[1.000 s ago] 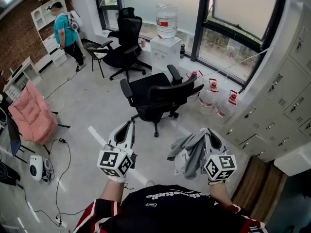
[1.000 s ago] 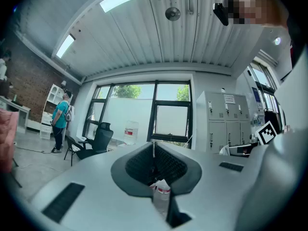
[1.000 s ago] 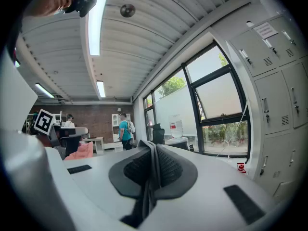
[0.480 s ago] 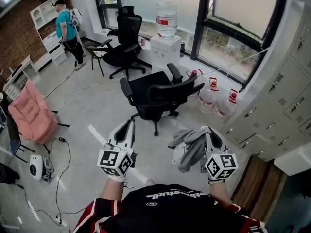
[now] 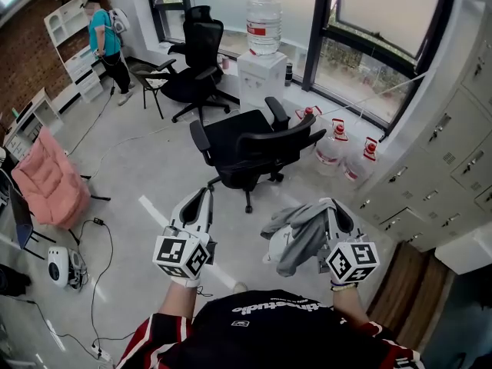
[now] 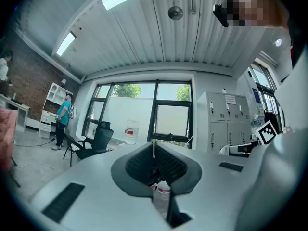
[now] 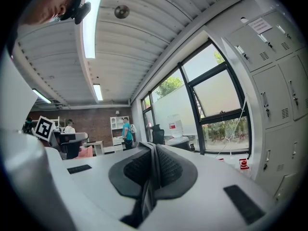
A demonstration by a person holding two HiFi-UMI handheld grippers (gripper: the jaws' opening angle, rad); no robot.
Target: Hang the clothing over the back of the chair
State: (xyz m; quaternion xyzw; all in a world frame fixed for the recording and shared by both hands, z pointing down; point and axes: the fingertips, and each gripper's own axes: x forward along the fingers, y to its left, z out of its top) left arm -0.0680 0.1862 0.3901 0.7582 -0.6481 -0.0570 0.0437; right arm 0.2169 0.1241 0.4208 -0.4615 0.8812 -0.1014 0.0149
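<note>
Right gripper [image 5: 329,204]: clamping on the grey clothing [image 5: 296,235], a fold of it pinched between the pads.
Left gripper [image 5: 206,195]: pressing its jaw tips together and carrying nothing.
Clothing: hanging bunched off the right gripper towards 9 o'clock, in the air and well apart from the chair (the kind of garment is not showing).
Chair [image 5: 250,146]: standing at 12 o'clock of the grippers, its back on the side nearer the person, its base partly hiding under the seat.
Water dispenser [image 5: 260,79]: standing beyond the chair at 12 o'clock and carrying an upturned bottle [image 5: 264,23]; its water level is hard to make out.
Jugs [image 5: 332,146]: sitting on the floor at 1 o'clock by the window; whether they are holding water, I cannot tell.
Lockers [image 5: 450,156]: running along 3 o'clock with doors shut, hiding their contents.
Person [image 5: 102,43]: standing far off at 10 o'clock.
</note>
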